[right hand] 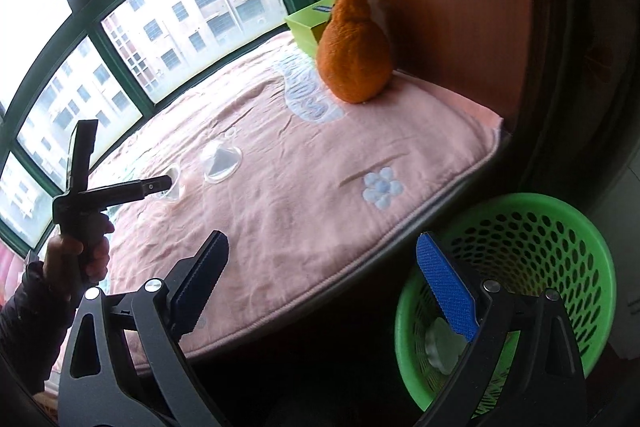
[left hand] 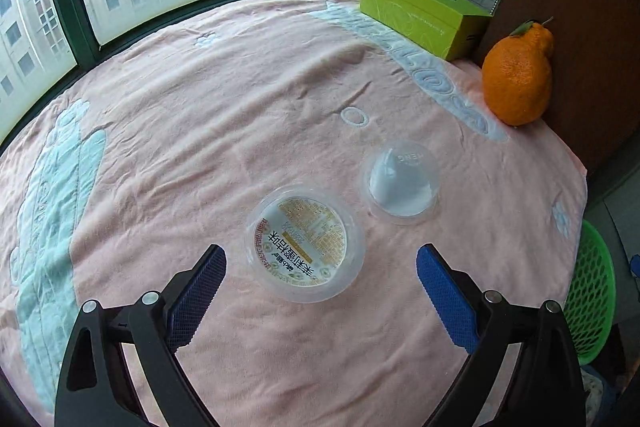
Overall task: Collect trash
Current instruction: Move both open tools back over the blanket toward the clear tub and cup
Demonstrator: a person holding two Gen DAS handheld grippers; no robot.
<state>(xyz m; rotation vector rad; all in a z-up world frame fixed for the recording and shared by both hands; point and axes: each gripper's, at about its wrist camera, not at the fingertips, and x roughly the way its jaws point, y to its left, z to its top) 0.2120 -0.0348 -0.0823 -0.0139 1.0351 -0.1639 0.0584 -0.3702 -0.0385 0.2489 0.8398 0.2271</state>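
Trash on the bench comes down to two clear plastic pieces: a printed-lid cup (left hand: pixel 305 243) lying on the pink cloth (left hand: pixel 224 99), and just beside it, toward the orange, a plain domed cup (left hand: pixel 400 185) resting mouth down. Neither is held. We have our left gripper (left hand: pixel 320 263) poised over the printed-lid cup with its jaws spread wide, one blue pad on each side of the cup and clear of it, so we judge the step in hand to be the approach for picking up this piece.

Our right gripper (right hand: pixel 322 267) hangs off the bench edge, above and beside the green basket (right hand: pixel 560 227), jaws wide and empty. Something pale already lies at the bottom of the basket; we cannot tell what it is. From the right wrist view we also see the left gripper's handle held in a hand (right hand: pixel 80 251), its tip hiding part of the printed-lid cup.

Next, we think the left jaws need to come down around the cup's rim, centred so both pads meet the wall, then close gently, since thin plastic may flex or slip. After that, the carry goes across the bench to the basket on the right. The orange (left hand: pixel 518 75) and the green box (left hand: pixel 424 11) look like things to leave alone.
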